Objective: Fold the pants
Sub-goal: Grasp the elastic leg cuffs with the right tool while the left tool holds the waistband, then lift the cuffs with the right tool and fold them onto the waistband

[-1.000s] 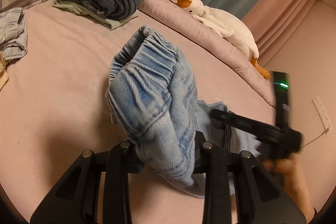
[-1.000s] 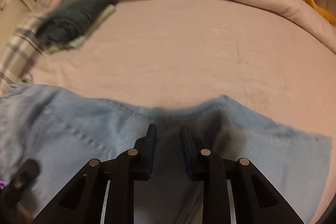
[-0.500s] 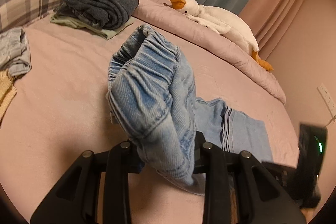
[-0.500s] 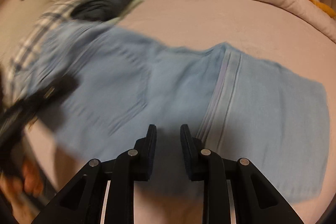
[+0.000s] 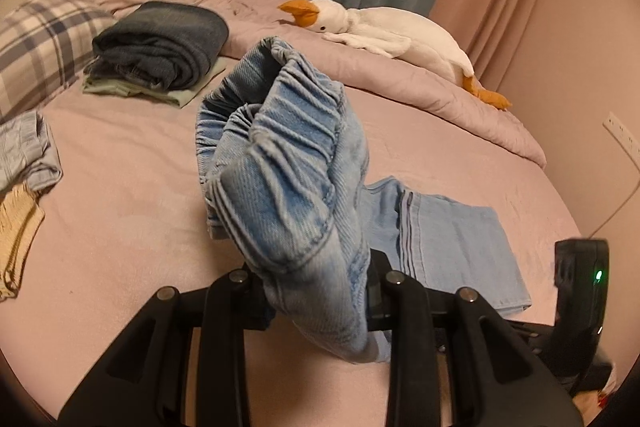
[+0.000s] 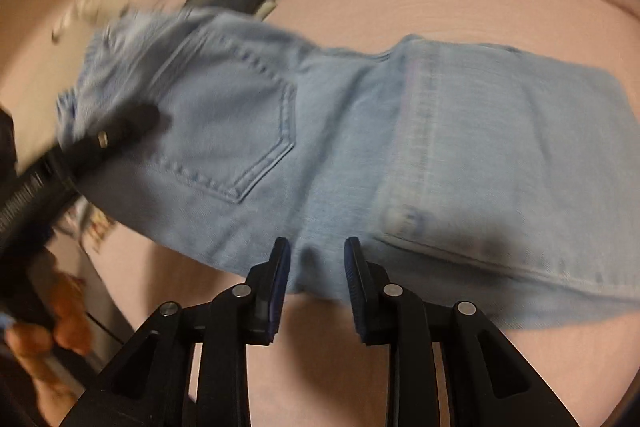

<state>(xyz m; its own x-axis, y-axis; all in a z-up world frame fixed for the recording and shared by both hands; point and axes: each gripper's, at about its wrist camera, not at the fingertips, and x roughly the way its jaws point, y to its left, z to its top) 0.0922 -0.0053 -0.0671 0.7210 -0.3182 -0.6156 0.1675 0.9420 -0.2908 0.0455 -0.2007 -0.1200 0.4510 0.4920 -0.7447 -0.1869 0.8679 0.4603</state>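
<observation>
Two grippers are on this one pair of pants (image 5: 288,195), so, left to right. Left gripper (image 5: 320,291) has its fingers clamped on the bunched elastic waistband and holds that end up off the bed (image 5: 120,167), a bit higher than a second ago. The legs trail down and lie flat on the sheet toward the right, hems already doubled over.

Right gripper (image 6: 316,267) is the one that changed. A second ago it was hovering over the seat area with only an edge of denim showing; now it has slid sideways and sits at the near edge of the pants, by the back pocket (image 6: 232,131). Its fingers are apart with nothing pinched, pads just over the fabric.

My guess: it's lining up to grab that edge so both ends can be brought together for the next fold.
</observation>
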